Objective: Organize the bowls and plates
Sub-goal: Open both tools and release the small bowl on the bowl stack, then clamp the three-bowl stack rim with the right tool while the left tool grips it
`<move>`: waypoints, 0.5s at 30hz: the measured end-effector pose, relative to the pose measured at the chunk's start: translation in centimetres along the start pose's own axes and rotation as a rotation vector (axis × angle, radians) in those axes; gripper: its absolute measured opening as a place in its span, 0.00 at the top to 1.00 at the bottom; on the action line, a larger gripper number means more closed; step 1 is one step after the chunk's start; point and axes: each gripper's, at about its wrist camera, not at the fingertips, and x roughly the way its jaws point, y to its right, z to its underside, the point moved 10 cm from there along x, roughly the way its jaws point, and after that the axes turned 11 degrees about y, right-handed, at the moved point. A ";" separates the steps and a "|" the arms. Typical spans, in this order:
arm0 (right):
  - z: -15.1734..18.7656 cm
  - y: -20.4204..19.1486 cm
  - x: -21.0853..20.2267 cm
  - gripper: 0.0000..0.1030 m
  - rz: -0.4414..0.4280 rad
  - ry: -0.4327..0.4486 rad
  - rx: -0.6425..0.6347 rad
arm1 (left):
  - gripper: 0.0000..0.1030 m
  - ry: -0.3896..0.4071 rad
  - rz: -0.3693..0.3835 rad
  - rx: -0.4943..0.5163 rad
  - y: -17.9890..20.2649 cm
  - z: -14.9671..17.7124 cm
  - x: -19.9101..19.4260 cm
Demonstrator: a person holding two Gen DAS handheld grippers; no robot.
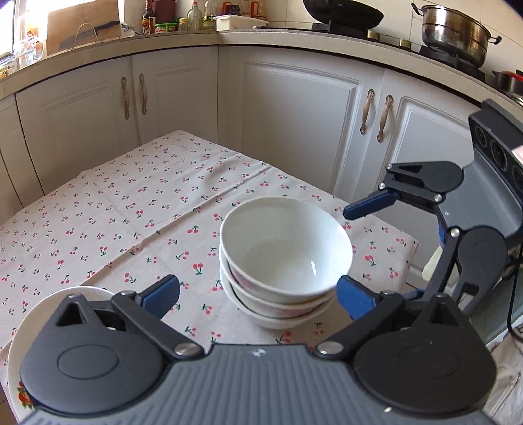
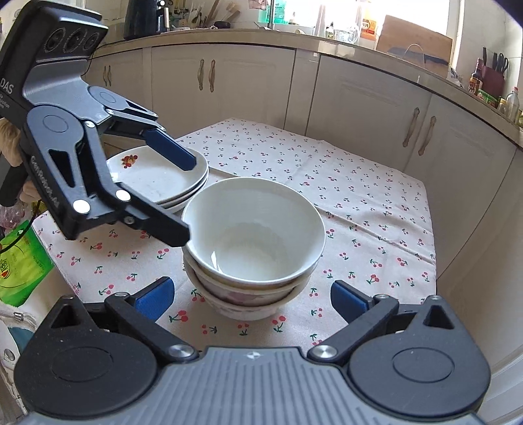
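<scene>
The bowls (image 2: 253, 248) stood nested in one stack of three on the cloth (image 2: 359, 196), which covered the table in front of the cabinets (image 1: 294, 108). The top bowl was plain white and empty; the lower ones showed a pink pattern on their sides.

The plates (image 2: 157, 176) were stacked at the table's near left corner, just beside the bowls as seen from the right wrist. The top plate carried a fruit motif near its rim.

The left gripper (image 1: 258, 291) had its jaws spread wide with nothing between the pads. In the right wrist view one finger lay over the plates and the other reached to the rim of the top bowl; whether it touched the rim could not be told.

The right gripper (image 2: 251, 299) was likewise spread wide and empty, the bowls lying ahead of its fingers (image 2: 349, 299) and clear of the pads.

On the counter stood a wok (image 1: 343, 13), a steel pot (image 1: 454, 36) and bottles (image 1: 193, 16).
</scene>
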 end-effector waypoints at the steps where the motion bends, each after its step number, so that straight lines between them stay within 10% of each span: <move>1: 0.2 0.1 0.0 0.00 0.003 -0.004 0.002 | 0.02 -0.004 0.002 0.014 0.2 0.5 -0.1; 15: 3.8 0.5 2.6 0.00 0.000 -0.110 -0.009 | 0.01 -0.157 0.057 0.027 0.6 5.6 3.7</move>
